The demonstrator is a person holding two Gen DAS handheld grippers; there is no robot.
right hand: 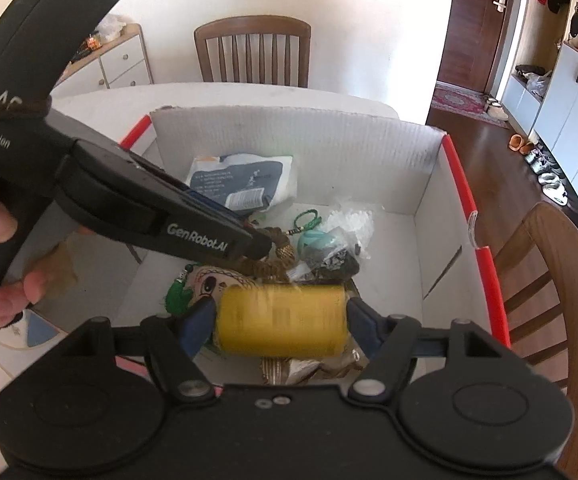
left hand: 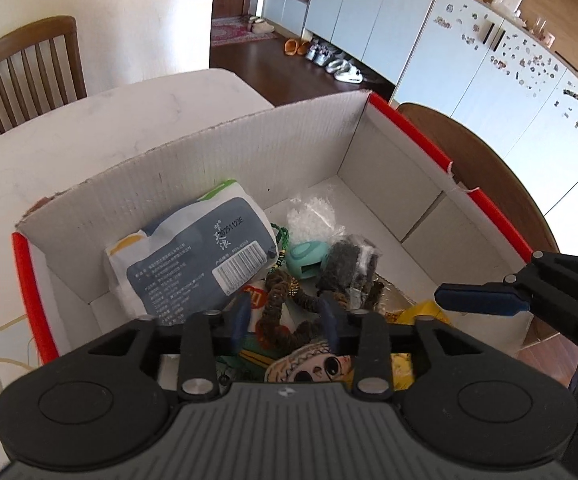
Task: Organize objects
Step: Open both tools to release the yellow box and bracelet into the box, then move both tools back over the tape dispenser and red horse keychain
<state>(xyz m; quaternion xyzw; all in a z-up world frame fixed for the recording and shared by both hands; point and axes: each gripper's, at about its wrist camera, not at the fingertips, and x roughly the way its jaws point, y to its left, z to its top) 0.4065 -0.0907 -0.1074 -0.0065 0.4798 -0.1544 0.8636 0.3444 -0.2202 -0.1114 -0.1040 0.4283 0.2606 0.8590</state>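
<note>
A white cardboard box with red edges (left hand: 405, 128) (right hand: 457, 168) stands on the table and holds several items: a white and grey packet (left hand: 197, 256) (right hand: 245, 180), a teal round object (left hand: 305, 260) (right hand: 313, 240), a dark bag (left hand: 349, 268), brown beads (left hand: 285, 304) and a face-print item (left hand: 321, 364). My left gripper (left hand: 285, 316) is low in the box, its fingers around the brown beads. My right gripper (right hand: 281, 320) is shut on a yellow roll (right hand: 281, 320) above the box; its blue fingertip (left hand: 481, 300) shows in the left wrist view.
Wooden chairs stand at the table's far side (right hand: 253, 52), at the left (left hand: 25, 76) and to the right (right hand: 549, 280). White cabinets (left hand: 489, 64) and shoes (left hand: 329, 60) line the floor beyond. A small white dresser (right hand: 117, 64) stands at the back left.
</note>
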